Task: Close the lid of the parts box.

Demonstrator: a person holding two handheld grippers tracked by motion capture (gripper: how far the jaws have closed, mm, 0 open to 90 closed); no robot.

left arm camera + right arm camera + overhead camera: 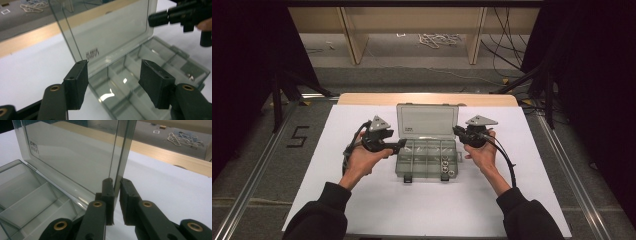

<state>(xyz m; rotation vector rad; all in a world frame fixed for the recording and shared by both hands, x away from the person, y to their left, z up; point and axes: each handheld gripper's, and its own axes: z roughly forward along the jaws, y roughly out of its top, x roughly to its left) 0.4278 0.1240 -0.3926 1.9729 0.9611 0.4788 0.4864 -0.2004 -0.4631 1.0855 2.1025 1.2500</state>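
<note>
A clear plastic compartment box (427, 161) sits mid-table with its lid (427, 121) standing upright. My right gripper (457, 131) is at the lid's right edge. In the right gripper view its jaws (117, 185) are shut on that edge of the lid (75, 152), above the box's tray (30, 192). My left gripper (399, 145) hovers at the box's left side. In the left gripper view it (113, 75) is open with nothing between the pads, looking across the lid (112, 32) and the compartments (150, 57) to the right gripper (160, 18). Small metal parts (445, 164) lie in the right-hand compartments.
The box rests on a white sheet (362, 200) over a wooden table (427, 99). A "5" mark (298, 136) is on the floor at left. A coiled cord (438, 39) lies on the floor behind the table. Metal rails (257, 165) run along both sides.
</note>
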